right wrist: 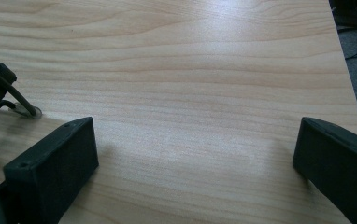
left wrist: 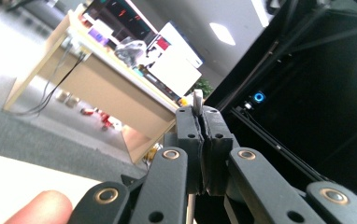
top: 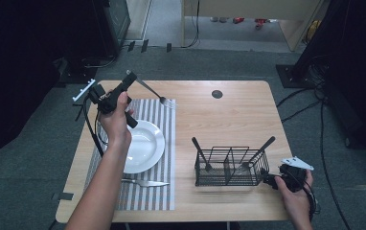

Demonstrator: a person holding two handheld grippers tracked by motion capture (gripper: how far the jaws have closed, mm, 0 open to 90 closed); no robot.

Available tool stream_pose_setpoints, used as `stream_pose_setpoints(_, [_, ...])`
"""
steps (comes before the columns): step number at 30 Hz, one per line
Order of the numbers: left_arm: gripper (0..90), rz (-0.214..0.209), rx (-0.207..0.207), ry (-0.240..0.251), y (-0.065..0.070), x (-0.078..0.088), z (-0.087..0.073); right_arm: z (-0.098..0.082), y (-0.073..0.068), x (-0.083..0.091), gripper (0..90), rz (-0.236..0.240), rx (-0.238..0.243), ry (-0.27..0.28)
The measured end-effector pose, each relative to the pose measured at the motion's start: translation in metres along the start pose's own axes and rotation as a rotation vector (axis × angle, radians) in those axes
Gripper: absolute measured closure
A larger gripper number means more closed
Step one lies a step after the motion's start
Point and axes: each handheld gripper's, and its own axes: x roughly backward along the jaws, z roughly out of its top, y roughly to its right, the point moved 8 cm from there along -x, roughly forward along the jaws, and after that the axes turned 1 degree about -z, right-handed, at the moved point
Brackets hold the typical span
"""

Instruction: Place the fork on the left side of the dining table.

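Your left gripper (top: 129, 79) is clamped on the handle of a fork (top: 158, 96), held above the far end of the striped placemat (top: 159, 143), likely to lay it beside the plate (top: 150, 143). Your right gripper (right wrist: 195, 158) rests wide apart, holding nothing, just right of the wire caddy (top: 231, 167). Count one plate, one knife (top: 145, 182) near it, and two utensils standing in the caddy.

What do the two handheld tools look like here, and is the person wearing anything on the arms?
Both tools are black. The left tool has linked jaw arms with brass-coloured pivot pins, a white plate at its back and a black cable trailing down. The right tool has blocky black jaws, a grey three-cornered plate on top and a cable. Both forearms are bare, no sleeves.
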Motion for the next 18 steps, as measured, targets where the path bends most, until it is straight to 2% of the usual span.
stream_pose_setpoints(1, [89.0,0.0,0.0,0.0,0.0,0.0,0.0,0.0,0.0,0.0,0.0,-0.001,0.0,0.0])
stream_pose_setpoints(2, [89.0,0.005,0.032,-0.005,-0.006,0.0,-0.001,0.0,0.0,0.0,0.0,-0.001,0.0,0.0])
stream_pose_setpoints(3, [89.1,-0.003,0.083,-0.004,-0.016,-0.001,-0.002,0.0,0.0,0.0,0.0,0.0,0.0,0.0])
stream_pose_setpoints(4, [89.1,0.007,0.088,0.004,-0.023,-0.002,-0.003,0.0,0.0,0.0,0.0,0.0,0.0,0.0])
stream_pose_setpoints(5, [89.1,0.007,0.088,0.004,-0.023,-0.002,-0.003,0.0,0.0,0.0,0.0,0.0,0.0,0.0])
stream_pose_setpoints(6, [89.1,0.026,0.088,0.021,-0.034,-0.003,-0.005,0.0,0.0,0.0,0.0,0.0,0.0,0.0])
stream_pose_setpoints(7, [89.1,0.026,0.088,0.021,-0.034,-0.003,-0.005,0.0,0.0,0.0,0.0,0.0,0.0,0.0])
stream_pose_setpoints(8, [89.1,0.033,0.107,0.039,-0.045,-0.004,-0.008,0.0,0.0,0.0,0.0,0.0,0.0,0.0])
stream_pose_setpoints(9, [89.1,0.033,0.107,0.039,-0.045,-0.004,-0.008,0.0,0.0,0.0,0.0,0.0,0.0,0.0])
stream_pose_setpoints(11, [89.1,0.066,0.139,0.069,-0.062,-0.004,-0.011,0.0,0.0,0.0,0.0,0.0,0.0,0.0])
stream_pose_setpoints(12, [89.1,0.066,0.139,0.069,-0.062,-0.004,-0.011,0.0,0.0,0.0,0.0,-0.001,0.0,0.0])
stream_pose_setpoints(13, [89.1,0.077,0.146,0.074,-0.067,-0.005,-0.012,0.0,0.0,0.0,0.0,-0.001,0.0,0.0])
stream_pose_setpoints(16, [89.1,0.099,0.193,0.109,-0.084,-0.006,-0.015,0.0,0.0,0.0,0.0,0.0,0.0,0.0])
stream_pose_setpoints(18, [89.1,0.111,0.24,0.131,-0.095,-0.006,-0.017,0.0,0.0,0.0,0.0,-0.001,0.0,0.0])
